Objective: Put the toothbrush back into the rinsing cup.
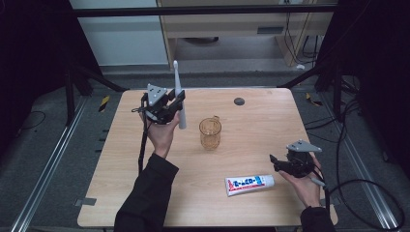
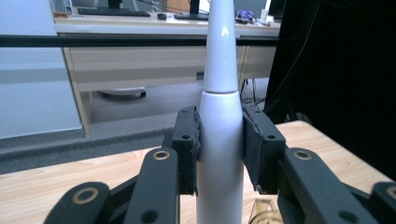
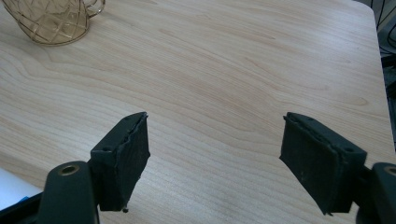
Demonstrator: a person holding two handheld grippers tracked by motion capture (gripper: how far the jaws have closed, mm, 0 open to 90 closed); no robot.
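A white electric toothbrush (image 1: 179, 99) stands upright above the table's far left part, with my left gripper (image 1: 175, 104) shut on its handle. In the left gripper view both pads press the toothbrush (image 2: 219, 116) below its narrow neck, and the brush head is cut off at the top. An amber glass cup (image 1: 210, 133) stands at the table's middle, to the right of the left gripper. A white toothpaste tube (image 1: 249, 184) with red and blue print lies near the front edge. Just right of it, my right gripper (image 1: 274, 162) is held open, with only bare wood between its jaws (image 3: 215, 154); the cup (image 3: 51, 21) sits far off.
The wooden table (image 1: 270, 121) has a small dark round mark (image 1: 239, 101) near its far edge. A corner of the white tube (image 3: 11, 191) shows beside the right gripper's jaw. Cables (image 1: 367, 193) trail on the floor at the right. A desk (image 2: 140, 51) stands beyond the table.
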